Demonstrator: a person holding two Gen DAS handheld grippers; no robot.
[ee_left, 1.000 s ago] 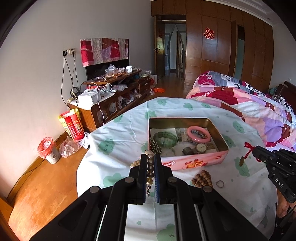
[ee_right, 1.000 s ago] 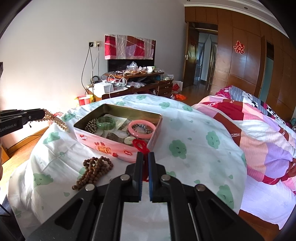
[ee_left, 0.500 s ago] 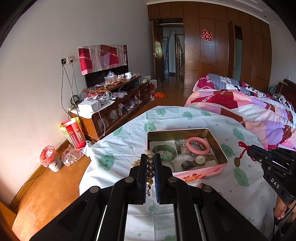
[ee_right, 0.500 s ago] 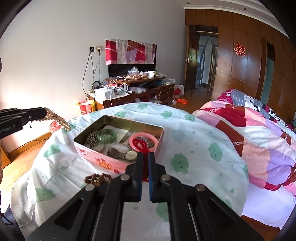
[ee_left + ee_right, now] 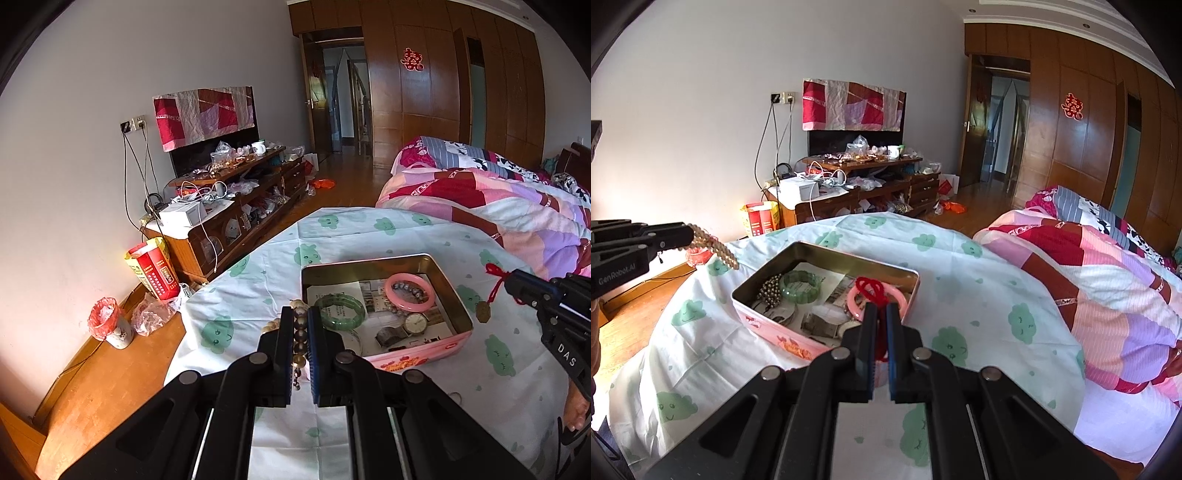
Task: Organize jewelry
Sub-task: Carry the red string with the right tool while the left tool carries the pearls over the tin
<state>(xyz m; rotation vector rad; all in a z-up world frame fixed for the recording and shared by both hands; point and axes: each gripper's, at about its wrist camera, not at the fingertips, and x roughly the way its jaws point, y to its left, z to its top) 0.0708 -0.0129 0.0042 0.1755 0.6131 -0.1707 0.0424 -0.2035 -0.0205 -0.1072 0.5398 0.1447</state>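
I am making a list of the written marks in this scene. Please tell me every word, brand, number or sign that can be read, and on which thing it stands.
"GenRobot.AI": side of the left gripper.
"DAS": side of the right gripper; perhaps part of a longer word.
Red double-happiness sign: on the wooden wardrobe.
Print on the pink tin: too blurred to read.
Print on the red bag on the floor: too small to read.

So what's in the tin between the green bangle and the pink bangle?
In the left wrist view, only the printed paper lining the tin shows between the green bangle and the pink bangle; no jewelry lies there.
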